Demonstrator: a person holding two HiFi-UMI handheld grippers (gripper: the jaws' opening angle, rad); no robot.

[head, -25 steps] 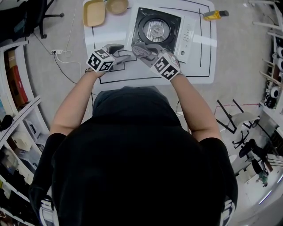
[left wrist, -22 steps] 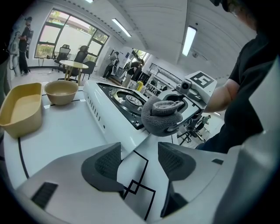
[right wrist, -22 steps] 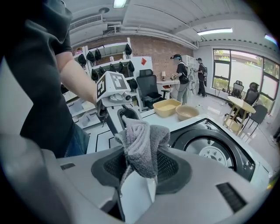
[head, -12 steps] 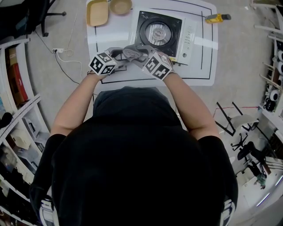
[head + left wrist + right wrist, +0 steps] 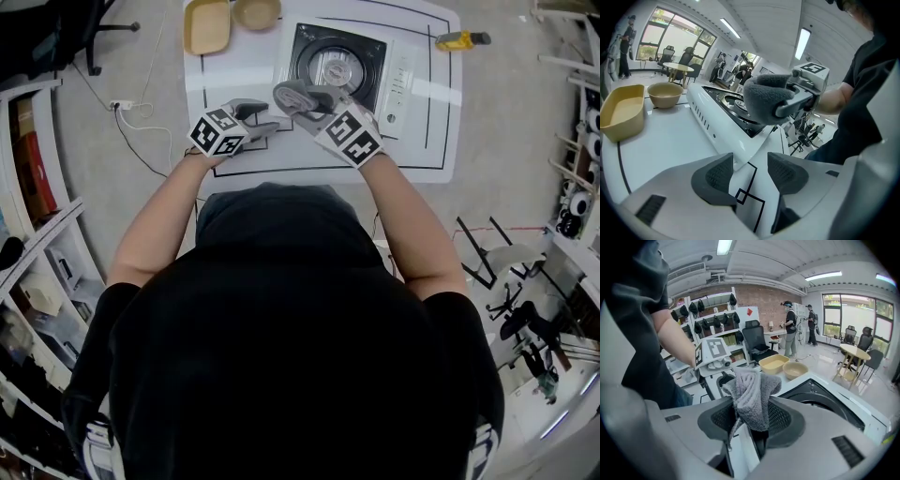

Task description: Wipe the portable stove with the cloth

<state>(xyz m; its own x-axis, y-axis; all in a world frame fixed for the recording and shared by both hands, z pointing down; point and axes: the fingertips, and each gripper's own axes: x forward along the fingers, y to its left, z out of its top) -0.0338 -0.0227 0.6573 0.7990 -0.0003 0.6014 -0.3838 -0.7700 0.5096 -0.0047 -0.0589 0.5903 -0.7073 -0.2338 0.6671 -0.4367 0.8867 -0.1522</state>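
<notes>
The portable stove [image 5: 349, 66] is white with a black top and round burner, and it stands at the far middle of the white table [image 5: 422, 141]. My right gripper [image 5: 302, 99] is shut on a bunched grey cloth [image 5: 291, 92], held above the stove's near-left corner. In the right gripper view the cloth [image 5: 751, 392] is pinched between the pads, with the stove [image 5: 825, 401] beyond it. My left gripper [image 5: 266, 122] hovers over the table just left of it. Its jaws [image 5: 750, 176] have just been closing a little but stay open, with nothing between them.
A yellow tray [image 5: 206, 25] and a tan bowl [image 5: 255, 12] sit at the table's far left corner. A yellow-and-grey object [image 5: 457, 39] lies at the far right. Black lines mark the tabletop. Shelves stand at the left, and chairs and people are across the room.
My right gripper has lifted the cloth away from beside the left gripper and carried it toward the stove's near-left corner. The left gripper has stayed in place.
</notes>
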